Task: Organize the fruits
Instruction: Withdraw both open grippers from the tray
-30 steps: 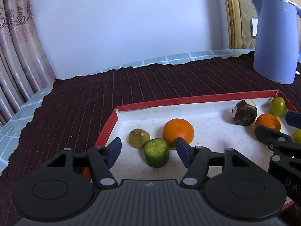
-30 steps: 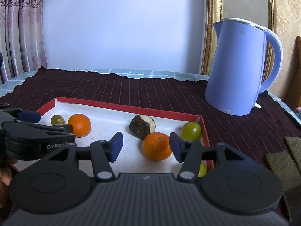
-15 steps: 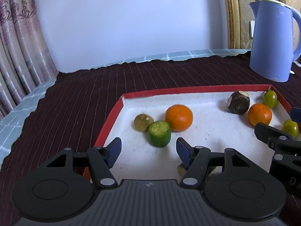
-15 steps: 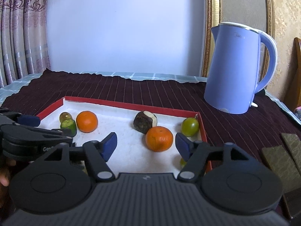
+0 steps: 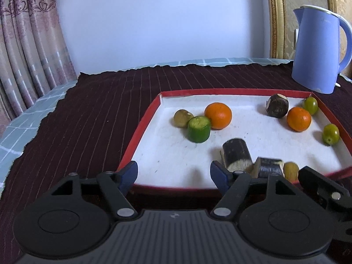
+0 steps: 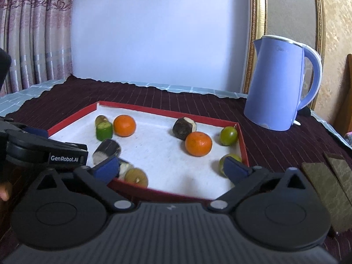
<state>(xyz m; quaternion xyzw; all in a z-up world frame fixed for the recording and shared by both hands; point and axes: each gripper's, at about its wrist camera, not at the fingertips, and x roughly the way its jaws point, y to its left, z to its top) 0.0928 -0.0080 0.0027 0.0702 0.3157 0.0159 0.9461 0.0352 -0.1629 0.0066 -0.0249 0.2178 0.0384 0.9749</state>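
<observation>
Right wrist view: we judge the round orange mandarin (image 6: 198, 146) light, firm, grippable across its middle; both tools opening, empty.

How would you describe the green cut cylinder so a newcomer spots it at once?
Start at the red-rimmed tray in front of the blue kettle. In its far left corner, the green cylinder stands beside an orange. It alone is bright green with a flat cut top.
</observation>
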